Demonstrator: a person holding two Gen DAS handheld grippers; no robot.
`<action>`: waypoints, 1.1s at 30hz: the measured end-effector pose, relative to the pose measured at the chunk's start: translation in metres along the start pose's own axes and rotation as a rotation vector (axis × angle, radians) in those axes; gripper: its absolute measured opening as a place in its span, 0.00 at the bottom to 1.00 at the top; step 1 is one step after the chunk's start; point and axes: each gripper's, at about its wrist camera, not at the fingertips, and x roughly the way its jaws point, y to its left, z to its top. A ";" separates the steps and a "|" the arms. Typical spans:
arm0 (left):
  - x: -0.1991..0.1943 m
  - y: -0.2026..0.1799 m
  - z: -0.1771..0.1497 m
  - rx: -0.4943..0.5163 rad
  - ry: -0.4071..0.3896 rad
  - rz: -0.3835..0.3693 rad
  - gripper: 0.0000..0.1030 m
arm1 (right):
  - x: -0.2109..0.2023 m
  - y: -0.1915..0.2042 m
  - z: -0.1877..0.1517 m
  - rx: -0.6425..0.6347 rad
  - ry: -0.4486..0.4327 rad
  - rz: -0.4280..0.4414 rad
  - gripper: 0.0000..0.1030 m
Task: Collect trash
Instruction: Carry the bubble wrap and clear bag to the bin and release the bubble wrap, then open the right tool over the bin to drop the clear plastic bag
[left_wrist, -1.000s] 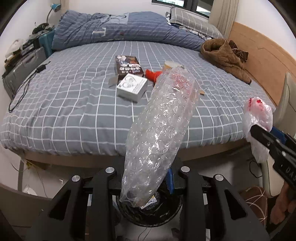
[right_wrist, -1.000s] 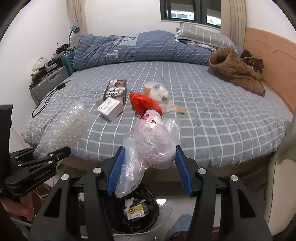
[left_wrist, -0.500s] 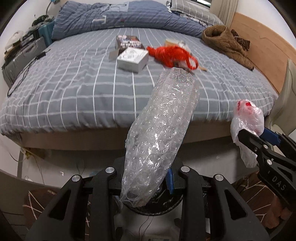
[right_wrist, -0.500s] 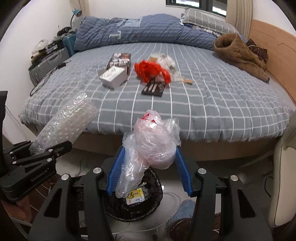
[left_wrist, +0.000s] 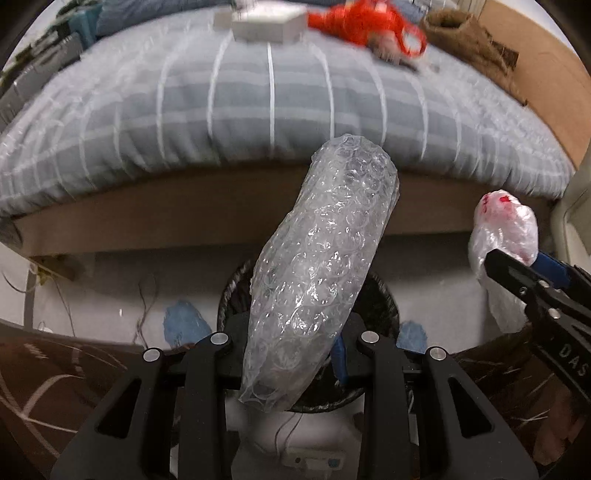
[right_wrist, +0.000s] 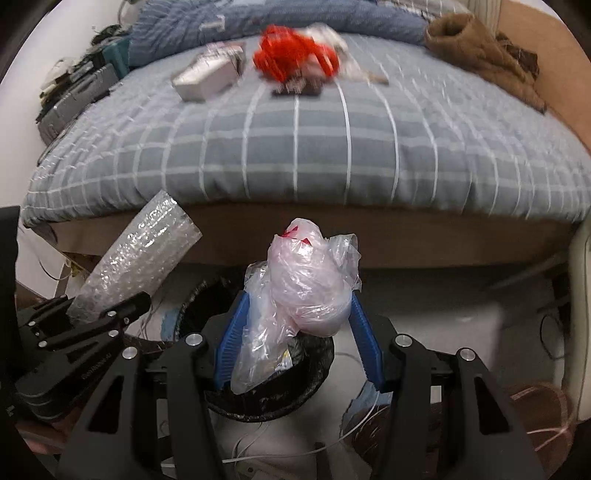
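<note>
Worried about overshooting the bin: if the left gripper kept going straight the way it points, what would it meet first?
Probably the black trash bin just ahead of the left gripper, beneath its bubble wrap roll; depth is unclear.

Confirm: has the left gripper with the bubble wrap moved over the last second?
Yes. The left gripper carried the bubble wrap down from the bed, over the trash bin.

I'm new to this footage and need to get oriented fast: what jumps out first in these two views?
A long roll of bubble wrap fills the middle of the left wrist view, clamped in the left gripper above a black trash bin. The right gripper pinches a crumpled clear plastic bag over that bin, and bright red trash lies on the bed behind.
</note>
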 end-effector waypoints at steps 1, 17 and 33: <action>0.008 -0.001 -0.002 0.009 0.014 0.005 0.30 | 0.009 -0.003 -0.004 0.013 0.009 -0.009 0.51; 0.096 -0.023 -0.010 0.040 0.165 -0.011 0.29 | 0.087 -0.026 -0.045 0.038 0.196 -0.044 0.51; 0.072 0.016 -0.007 0.009 0.101 0.063 0.81 | 0.099 0.009 -0.039 -0.021 0.187 -0.013 0.51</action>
